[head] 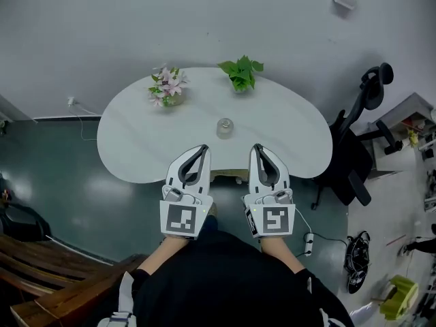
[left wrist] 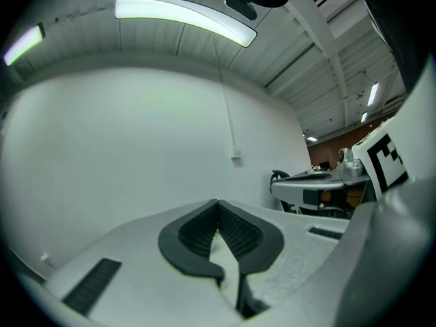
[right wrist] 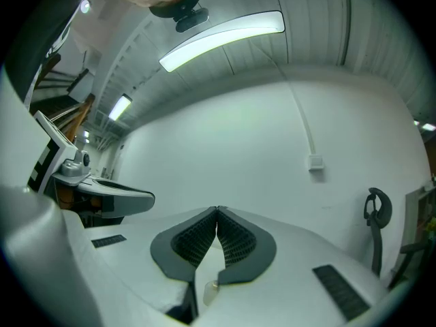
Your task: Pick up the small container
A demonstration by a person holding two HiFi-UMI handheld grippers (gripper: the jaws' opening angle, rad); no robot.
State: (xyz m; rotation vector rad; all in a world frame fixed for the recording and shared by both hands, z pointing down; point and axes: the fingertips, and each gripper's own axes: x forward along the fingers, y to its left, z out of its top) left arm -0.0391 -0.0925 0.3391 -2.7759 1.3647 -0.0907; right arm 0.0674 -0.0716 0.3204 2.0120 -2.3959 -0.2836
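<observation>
Left claw (head: 202, 148) and right claw (head: 257, 147) pressed together, empty; small clear jar (head: 225, 127) upright on white counter (head: 136, 142), contents unclear.

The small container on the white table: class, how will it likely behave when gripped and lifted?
The small container looks clear and glassy, so it is probably rigid, smooth and breakable. It is small, so likely light. It stands squat on the table, so it seems unlikely to tip.
</observation>
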